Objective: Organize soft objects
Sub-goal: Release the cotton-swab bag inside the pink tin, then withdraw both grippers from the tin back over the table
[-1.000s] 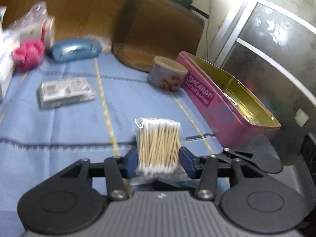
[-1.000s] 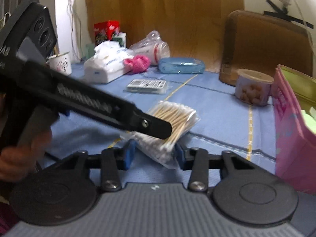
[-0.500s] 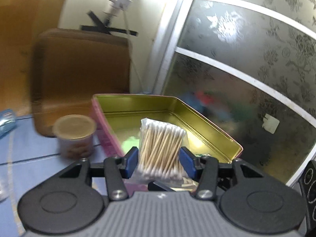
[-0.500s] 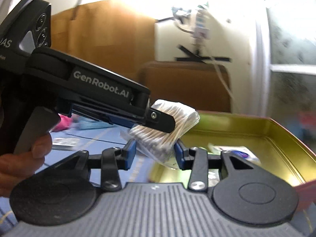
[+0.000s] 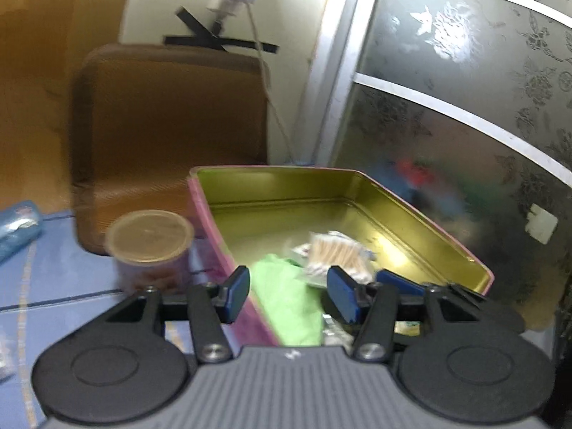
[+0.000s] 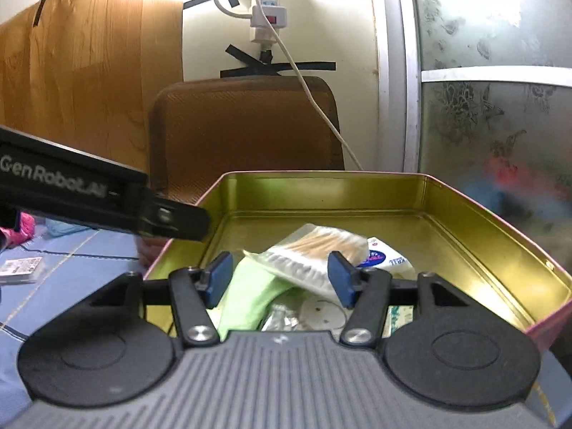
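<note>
A clear bag of cotton swabs [image 5: 334, 255] lies inside the pink tin with a gold inside [image 5: 422, 221], on a green cloth [image 5: 289, 296]. My left gripper [image 5: 289, 295] is open and empty, over the tin's near left wall. My right gripper [image 6: 279, 282] is open and empty above the tin [image 6: 493, 239]; the swab bag [image 6: 314, 254] lies just beyond its fingers, next to the green cloth [image 6: 250, 296] and a small white packet [image 6: 384, 257]. The left gripper's arm [image 6: 89, 196] crosses the right wrist view at the left.
A round lidded tub [image 5: 152, 246] stands left of the tin on the blue cloth [image 5: 53, 279]. A brown chair back [image 5: 168, 125] is behind. A blue pouch [image 5: 18, 225] lies far left. A frosted glass door [image 5: 464, 125] is at the right. Small items [image 6: 314, 314] lie in the tin.
The left gripper has opened and let go of the cotton swab bag, which now lies in the tin. The right gripper has opened wider and looks more down into the tin.
</note>
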The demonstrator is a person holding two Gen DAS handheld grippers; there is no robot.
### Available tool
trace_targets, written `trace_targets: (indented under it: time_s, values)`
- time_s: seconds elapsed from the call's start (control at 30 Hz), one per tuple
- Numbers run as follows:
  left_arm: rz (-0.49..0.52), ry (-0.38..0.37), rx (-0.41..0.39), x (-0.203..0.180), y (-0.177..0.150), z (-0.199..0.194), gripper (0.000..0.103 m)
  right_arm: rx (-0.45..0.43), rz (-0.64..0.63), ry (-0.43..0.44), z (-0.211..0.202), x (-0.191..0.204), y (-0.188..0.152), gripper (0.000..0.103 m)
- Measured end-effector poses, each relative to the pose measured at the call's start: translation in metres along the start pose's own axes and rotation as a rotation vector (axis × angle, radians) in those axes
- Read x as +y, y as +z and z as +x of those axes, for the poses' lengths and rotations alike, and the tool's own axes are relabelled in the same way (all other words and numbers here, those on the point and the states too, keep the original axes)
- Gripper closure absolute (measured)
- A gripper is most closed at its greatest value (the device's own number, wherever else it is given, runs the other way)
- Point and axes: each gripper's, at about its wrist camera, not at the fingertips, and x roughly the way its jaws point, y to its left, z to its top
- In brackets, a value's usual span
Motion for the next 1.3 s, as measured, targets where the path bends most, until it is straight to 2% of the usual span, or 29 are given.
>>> trace_targets:
  time_s: [0.27, 0.47, 0.67, 0.77, 0.8, 0.93, 1.13, 1.3]
  values:
    - [-0.017, 0.121, 0.0, 0.008, -0.013, -0.038, 0.051, -0.017, 0.076, 0.032, -0.026, 0.015, -0.004, 0.042]
    - [-0.007, 0.177, 0.021, 0.013, -0.033, -0.062, 0.05, -0.033, 0.146, 0.057, -0.045, 0.021, -0.008, 0.038]
    - [0.02, 0.226, 0.02, 0.016, -0.057, -0.081, 0.043, -0.038, 0.201, 0.052, -0.059, 0.03, -0.015, 0.036]
    - [0.02, 0.256, 0.012, 0.023, -0.068, -0.089, 0.033, -0.043, 0.222, 0.049, -0.063, 0.035, -0.016, 0.036]
    - [0.017, 0.265, 0.001, 0.025, -0.072, -0.092, 0.025, -0.046, 0.229, 0.047, -0.063, 0.036, -0.015, 0.036]
    - [0.024, 0.3, -0.045, 0.031, -0.083, -0.104, 0.015, -0.076, 0.246, 0.043, -0.07, 0.042, -0.013, 0.036]
    - [0.019, 0.323, -0.074, 0.043, -0.097, -0.116, 0.007, -0.075, 0.247, 0.08, -0.074, 0.058, -0.012, 0.036]
    - [-0.006, 0.336, -0.08, 0.058, -0.104, -0.122, 0.005, -0.062, 0.226, 0.104, -0.073, 0.071, -0.015, 0.036]
